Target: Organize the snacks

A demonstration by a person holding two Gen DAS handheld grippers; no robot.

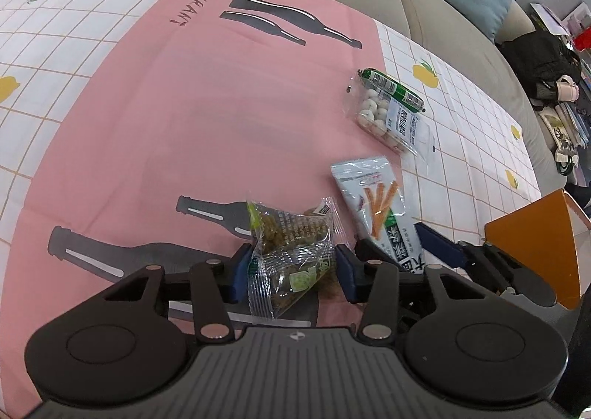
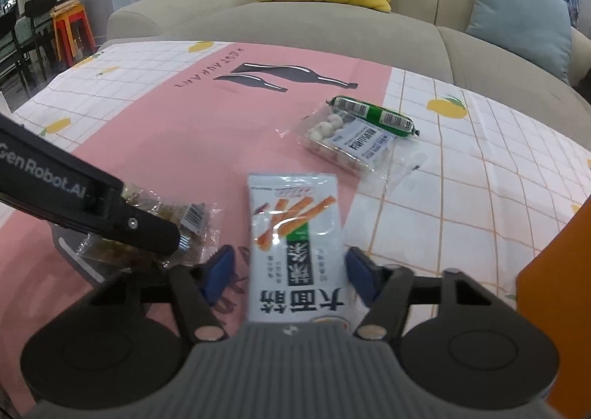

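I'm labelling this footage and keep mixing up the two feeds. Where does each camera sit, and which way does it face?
Left wrist view: sits on the left hand-held gripper, looking forward over the tablecloth; its blue pads flank the green snack packets; the right hand-held gripper shows beside it.
Right wrist view: sits on the right hand-held gripper, facing the sofa; its open fingers straddle the white snack pouch; the left one enters from the left.
Both show the pouch, green packets, bag of white balls, green sausage and orange box.

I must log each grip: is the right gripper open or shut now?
Open. The right gripper straddles the white snack pack, with gaps visible beside both blue pads.
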